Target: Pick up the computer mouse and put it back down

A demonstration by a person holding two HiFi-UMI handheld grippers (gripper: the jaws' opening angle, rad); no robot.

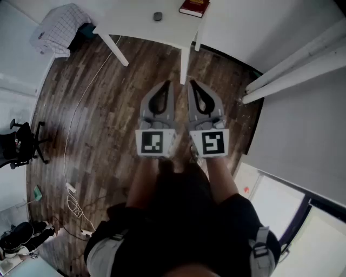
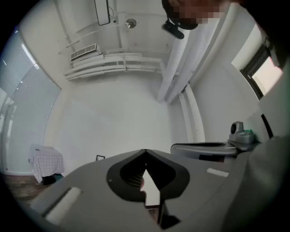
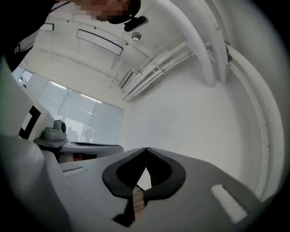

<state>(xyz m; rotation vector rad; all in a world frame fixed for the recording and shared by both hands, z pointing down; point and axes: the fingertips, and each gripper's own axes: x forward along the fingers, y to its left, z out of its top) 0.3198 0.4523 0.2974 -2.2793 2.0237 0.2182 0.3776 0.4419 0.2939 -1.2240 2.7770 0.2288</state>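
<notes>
Both claws are pinched right shut with nothing in them: the left gripper [image 1: 166,84] and the right gripper [image 1: 192,84] sit side by side in the middle of the head view, tips touching in each gripper's own view too, and both are aimed out over the wooden floor [image 1: 108,108] instead of at anything. The computer mouse [image 1: 157,16] is way off at the top of the frame, a small dark lump lying on the white table [image 1: 135,19], with a red book [image 1: 194,7] a bit to its right, so it's well apart from both claws. My guess on handling: light, hard plastic shell, smooth and rounded on top, so kinda slippery. I'd clamp it across the two flat-ish sides, not over the hump, and go gentle on the buttons. As for which way it points, honestly it's too small from here. It looks almost as wide as it is long, so I can't call the long axis, and I can't spot a cord either.
</notes>
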